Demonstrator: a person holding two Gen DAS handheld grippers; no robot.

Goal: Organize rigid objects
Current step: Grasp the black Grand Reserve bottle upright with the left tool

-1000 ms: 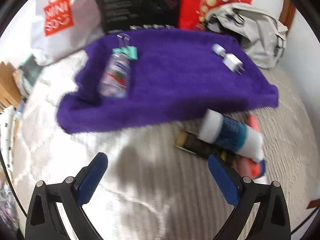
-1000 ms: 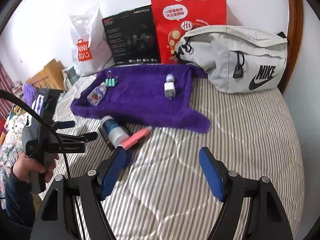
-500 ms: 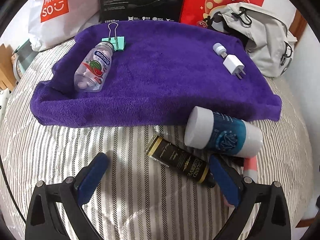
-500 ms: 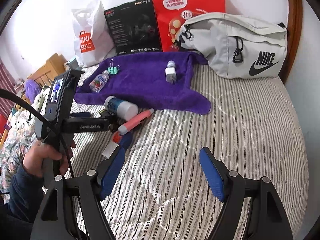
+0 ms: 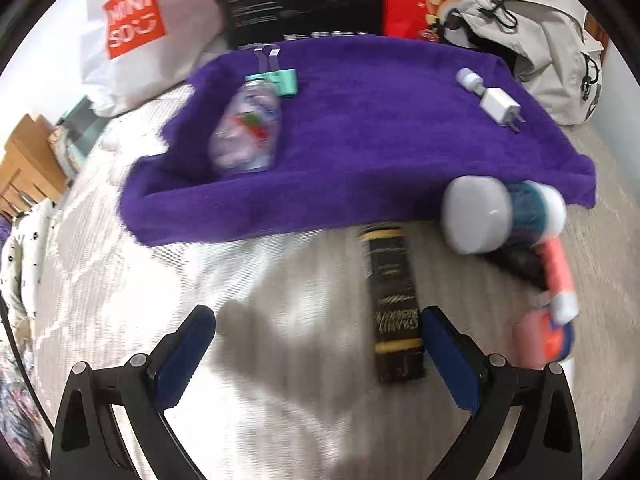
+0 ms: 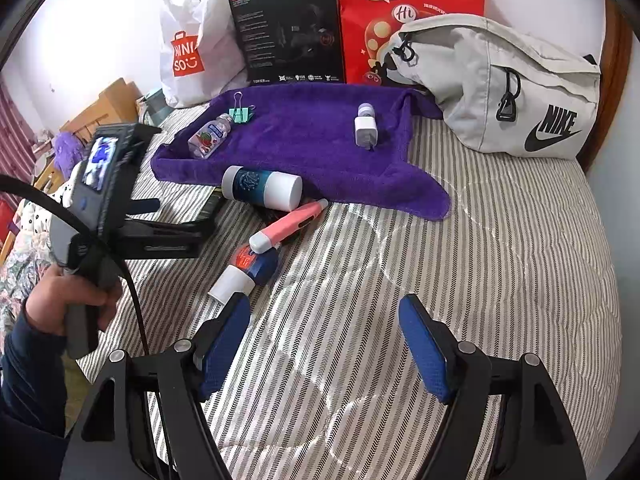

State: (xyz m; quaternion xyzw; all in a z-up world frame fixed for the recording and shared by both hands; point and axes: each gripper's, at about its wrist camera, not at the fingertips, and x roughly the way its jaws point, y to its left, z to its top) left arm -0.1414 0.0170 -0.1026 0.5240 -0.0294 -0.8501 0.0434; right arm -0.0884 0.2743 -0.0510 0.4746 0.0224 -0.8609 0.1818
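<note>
A purple towel [image 5: 380, 120] [image 6: 312, 136] lies on the striped bed and carries a clear bottle [image 5: 248, 136] [image 6: 210, 136], a green binder clip [image 5: 276, 76] [image 6: 242, 112] and a white charger [image 5: 500, 106] [image 6: 366, 130]. In front of its near edge lie a black-and-gold tube [image 5: 394, 304], a white-and-teal canister [image 5: 500, 216] [image 6: 262, 188], a pink pen-like tube [image 5: 558, 276] [image 6: 290, 224] and a blue-and-orange bottle with a white cap [image 6: 248, 268]. My left gripper [image 5: 320, 352] is open just short of the black tube, which lies by its right finger. My right gripper [image 6: 324, 344] is open over bare bed.
A grey Nike bag [image 6: 504, 92], a red paper bag [image 6: 408, 20], a black box [image 6: 288, 32] and a white shopping bag [image 6: 192, 56] line the wall behind the towel. A hand [image 6: 76, 292] holds the left gripper's handle at the bed's left edge. Wooden furniture [image 6: 104, 108] stands beyond.
My left gripper has swung and moved closer to the black tube, which now points lengthwise beside its right finger; that view is blurred by motion. My right gripper has barely shifted.
</note>
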